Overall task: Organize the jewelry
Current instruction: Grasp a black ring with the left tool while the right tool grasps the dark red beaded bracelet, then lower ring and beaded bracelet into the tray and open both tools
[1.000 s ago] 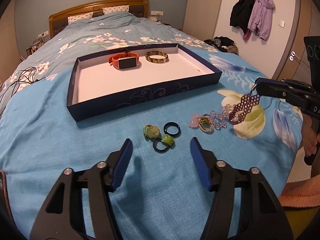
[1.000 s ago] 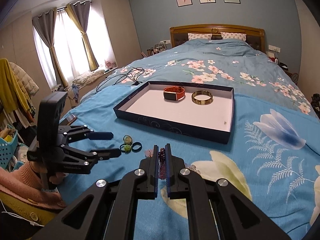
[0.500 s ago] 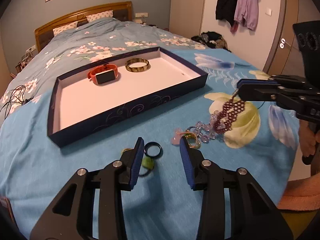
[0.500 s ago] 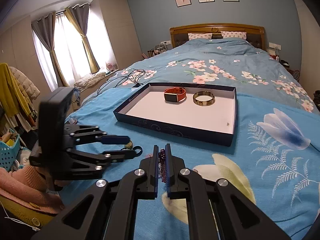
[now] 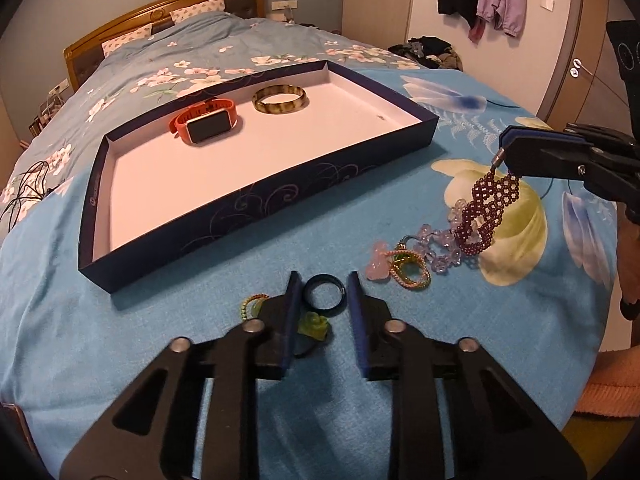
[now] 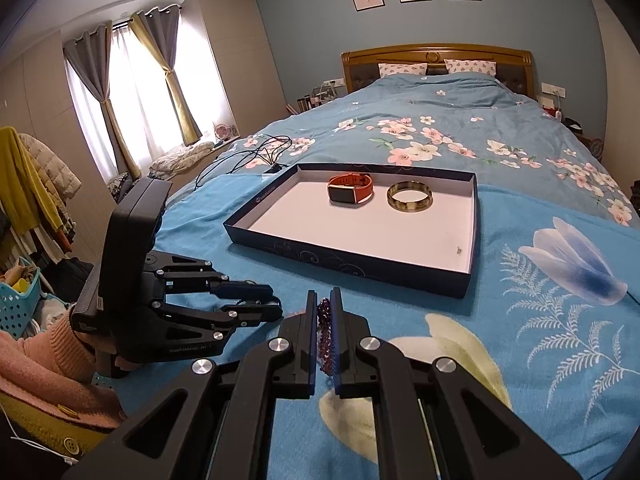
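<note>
A dark blue tray (image 5: 256,196) (image 6: 472,236) on the bed holds an orange watch (image 5: 204,122) (image 6: 351,193) and a brown bangle (image 5: 280,98) (image 6: 410,197). My right gripper (image 6: 324,304) (image 5: 505,151) is shut on a purple beaded bracelet (image 5: 486,210) (image 6: 325,336) and holds it hanging above the bedspread. My left gripper (image 5: 320,280) (image 6: 272,304) is low over the bedspread, its jaws narrowed around a dark ring (image 5: 323,289) without clearly pinching it. A green flower ring (image 5: 314,326) lies between its fingers.
Loose jewelry lies on the blue floral bedspread: a pink charm (image 5: 378,266), clear lilac beads (image 5: 436,244), a gold-green ring (image 5: 410,272), a green corded piece (image 5: 252,304). Black cables (image 6: 256,152) lie at the bed's left. The bed edge is near me.
My left gripper has moved forward and down and narrowed around the dark ring. My right gripper has lifted the purple bracelet a little higher.
</note>
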